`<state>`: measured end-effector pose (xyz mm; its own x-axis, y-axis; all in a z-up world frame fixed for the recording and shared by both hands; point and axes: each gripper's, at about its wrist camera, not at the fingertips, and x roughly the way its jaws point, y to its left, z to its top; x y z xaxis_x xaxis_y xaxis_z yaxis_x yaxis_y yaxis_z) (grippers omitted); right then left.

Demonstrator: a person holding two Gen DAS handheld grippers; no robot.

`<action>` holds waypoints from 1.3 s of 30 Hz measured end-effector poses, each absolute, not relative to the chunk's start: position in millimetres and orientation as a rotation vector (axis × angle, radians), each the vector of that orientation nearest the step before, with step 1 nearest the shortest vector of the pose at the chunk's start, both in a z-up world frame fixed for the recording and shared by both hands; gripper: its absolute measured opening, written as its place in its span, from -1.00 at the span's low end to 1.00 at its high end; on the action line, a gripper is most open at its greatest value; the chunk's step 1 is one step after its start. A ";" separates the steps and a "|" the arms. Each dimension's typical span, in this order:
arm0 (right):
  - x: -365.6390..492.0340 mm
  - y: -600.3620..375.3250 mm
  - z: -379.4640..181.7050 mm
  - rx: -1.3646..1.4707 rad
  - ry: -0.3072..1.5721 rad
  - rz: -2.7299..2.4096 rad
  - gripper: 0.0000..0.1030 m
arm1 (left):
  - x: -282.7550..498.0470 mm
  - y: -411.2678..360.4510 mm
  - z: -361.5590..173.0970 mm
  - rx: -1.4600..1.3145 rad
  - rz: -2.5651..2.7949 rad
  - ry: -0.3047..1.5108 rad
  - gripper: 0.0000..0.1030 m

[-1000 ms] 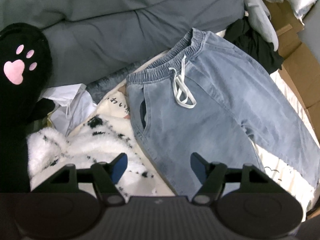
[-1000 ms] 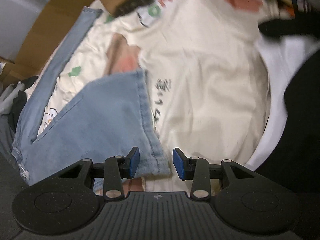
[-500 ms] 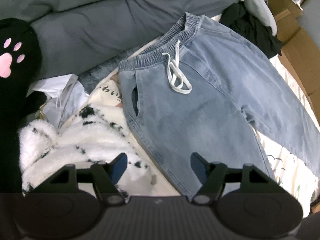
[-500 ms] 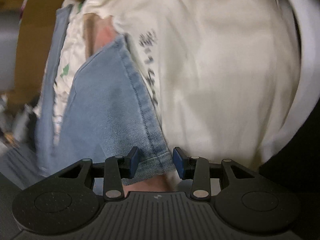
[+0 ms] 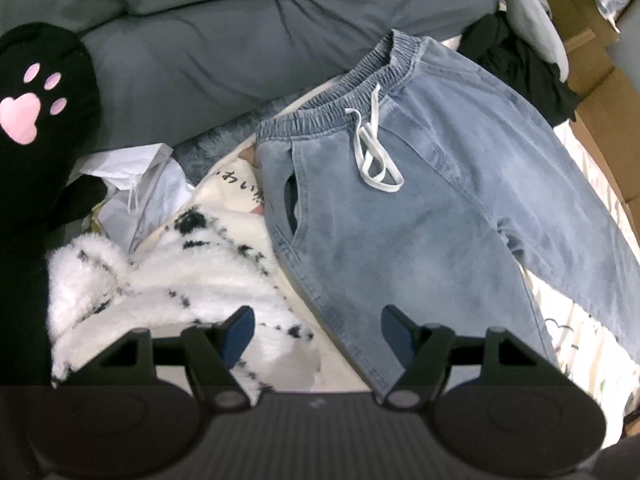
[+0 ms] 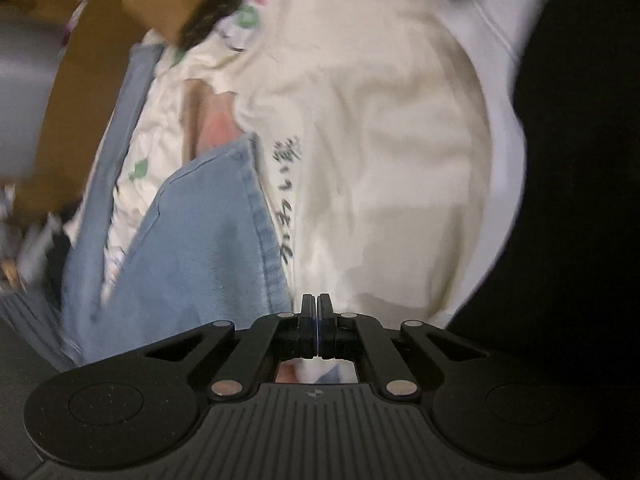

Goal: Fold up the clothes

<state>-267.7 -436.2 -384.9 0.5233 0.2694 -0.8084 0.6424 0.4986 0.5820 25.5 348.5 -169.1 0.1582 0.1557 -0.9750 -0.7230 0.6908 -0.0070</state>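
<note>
Light blue jeans (image 5: 420,208) with an elastic waistband and a white drawstring (image 5: 372,148) lie spread flat on the bed. My left gripper (image 5: 316,326) hovers open over the edge of the left leg, with nothing between its fingers. In the right wrist view the hem of one jeans leg (image 6: 224,248) runs down into my right gripper (image 6: 317,312). Its jaws are pressed together at the hem's corner, which disappears behind the fingertips.
A fluffy white garment with black marks (image 5: 180,280) lies left of the jeans, over a cream printed sheet (image 6: 380,160). A black paw-print plush (image 5: 36,128) stands far left, a grey duvet (image 5: 240,32) behind. Cardboard boxes (image 5: 600,112) and black clothing (image 5: 516,68) border the right.
My right gripper's jaws, apart around the hem corner before, have come together on it, and its view has swung. The left gripper's view has shifted only slightly.
</note>
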 end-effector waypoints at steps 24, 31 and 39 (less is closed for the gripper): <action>-118.1 -441.8 -413.8 0.666 0.969 -0.190 -0.13 | 18.2 349.7 -158.3 -0.519 0.711 1.259 0.42; -115.6 -439.9 -400.3 0.567 0.990 -0.173 -0.67 | 16.4 343.8 -168.7 -0.534 0.696 1.269 0.42; -113.5 -440.7 -359.0 0.422 0.926 -0.188 -0.72 | 9.8 348.7 -172.1 -0.555 0.708 1.267 0.42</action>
<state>-113.5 -440.7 -359.0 0.5917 0.0226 -0.8058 0.3346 0.9025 0.2710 9.8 348.7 -172.1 0.1427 0.1691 -0.9752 -0.7417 0.6707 0.0078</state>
